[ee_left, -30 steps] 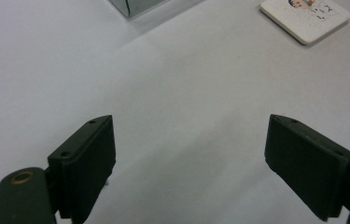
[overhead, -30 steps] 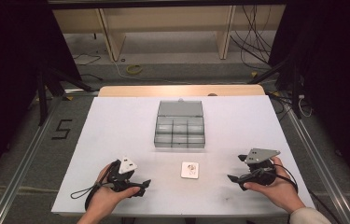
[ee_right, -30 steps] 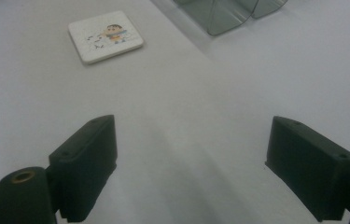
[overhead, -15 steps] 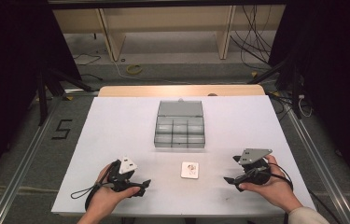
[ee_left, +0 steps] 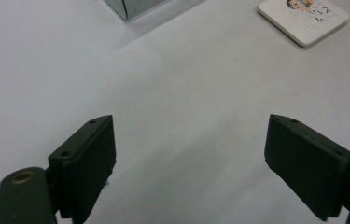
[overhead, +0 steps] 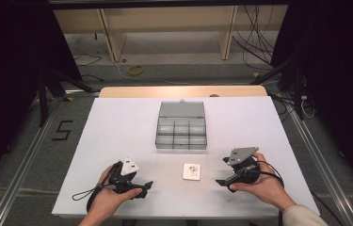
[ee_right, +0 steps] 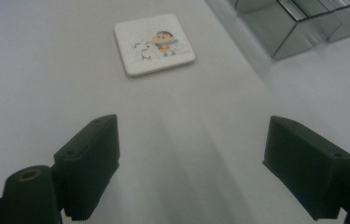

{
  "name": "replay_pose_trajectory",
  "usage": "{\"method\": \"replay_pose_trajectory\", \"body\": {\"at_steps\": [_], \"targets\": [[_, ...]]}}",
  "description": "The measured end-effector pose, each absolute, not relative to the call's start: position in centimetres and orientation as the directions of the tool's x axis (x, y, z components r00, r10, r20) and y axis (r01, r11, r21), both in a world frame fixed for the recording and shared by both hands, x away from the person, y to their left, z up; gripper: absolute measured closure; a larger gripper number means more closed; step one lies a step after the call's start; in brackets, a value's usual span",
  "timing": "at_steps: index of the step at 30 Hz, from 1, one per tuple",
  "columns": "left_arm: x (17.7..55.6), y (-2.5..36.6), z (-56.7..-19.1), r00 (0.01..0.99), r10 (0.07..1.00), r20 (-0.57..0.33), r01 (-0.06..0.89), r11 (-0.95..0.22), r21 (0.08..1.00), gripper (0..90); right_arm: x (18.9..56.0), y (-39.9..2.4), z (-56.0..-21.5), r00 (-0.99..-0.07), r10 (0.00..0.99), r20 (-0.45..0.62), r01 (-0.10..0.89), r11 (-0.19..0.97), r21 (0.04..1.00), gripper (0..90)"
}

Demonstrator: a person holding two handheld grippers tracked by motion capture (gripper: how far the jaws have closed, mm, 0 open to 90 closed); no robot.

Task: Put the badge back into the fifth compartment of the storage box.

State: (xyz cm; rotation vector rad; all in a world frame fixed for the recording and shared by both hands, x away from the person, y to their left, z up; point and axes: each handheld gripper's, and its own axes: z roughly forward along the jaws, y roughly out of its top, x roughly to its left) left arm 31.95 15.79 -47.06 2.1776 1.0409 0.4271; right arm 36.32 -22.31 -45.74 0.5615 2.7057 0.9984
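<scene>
A clear compartmented box with its lid raised stands mid-desk on the white desk, while beyond it lie a wooden shelf frame, a yellow tape roll and loose cables on the floor.

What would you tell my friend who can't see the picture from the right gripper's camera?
A small white square tile with a cartoon child on it lies flat on a white table, just ahead of the right gripper, whose two black jaws stand wide open. A clear plastic box with compartments sits at the upper right.
</scene>
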Motion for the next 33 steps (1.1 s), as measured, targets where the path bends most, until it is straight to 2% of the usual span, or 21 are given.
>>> {"method": "replay_pose_trajectory", "body": {"at_steps": [33], "targets": [[31.8,15.8,-47.1,0.625,0.781,0.000,0.560,-0.448,0.697,15.8,39.8,-15.1,-46.8,-0.958,0.286,-0.016,0.220,0.770,0.599,19.8]]}}
